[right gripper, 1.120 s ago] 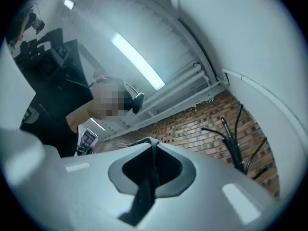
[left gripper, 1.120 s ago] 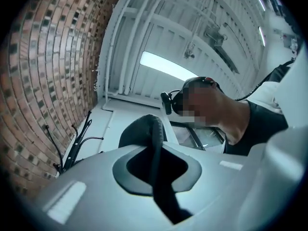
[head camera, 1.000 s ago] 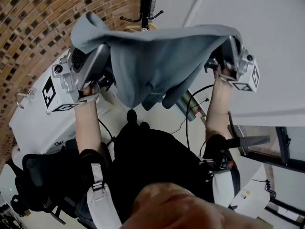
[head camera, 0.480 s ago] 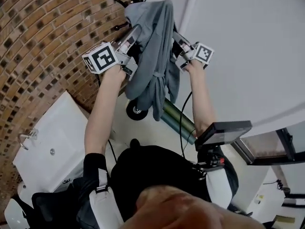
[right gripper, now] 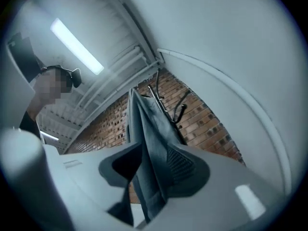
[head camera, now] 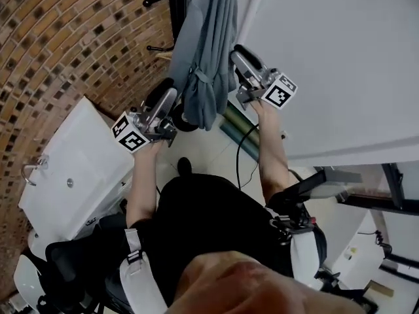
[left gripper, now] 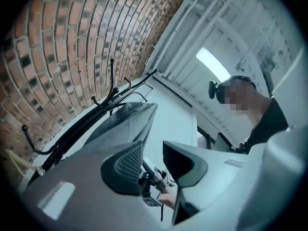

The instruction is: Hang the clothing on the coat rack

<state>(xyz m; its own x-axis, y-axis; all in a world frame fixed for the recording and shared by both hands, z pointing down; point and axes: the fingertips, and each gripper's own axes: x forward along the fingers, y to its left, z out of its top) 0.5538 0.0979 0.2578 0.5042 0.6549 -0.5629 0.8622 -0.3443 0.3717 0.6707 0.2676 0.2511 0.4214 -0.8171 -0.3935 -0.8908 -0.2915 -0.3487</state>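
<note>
Grey sweater (right gripper: 144,143) cloth hangs loose between my right gripper's (right gripper: 154,162) opening jaws. My left gripper (left gripper: 153,160), also spreading, holds nothing. Beyond, the sweater drapes from the coat rack (head camera: 175,2). Hanging looks done; only drawing clear remains.

Your head view is evenly lit and fairly sharp, though the brick wall (head camera: 59,38) bows at its edges. Both gripper views are dark-cornered fisheye circles; a ceiling strip light (right gripper: 77,46) glares, and near surfaces blur.
</note>
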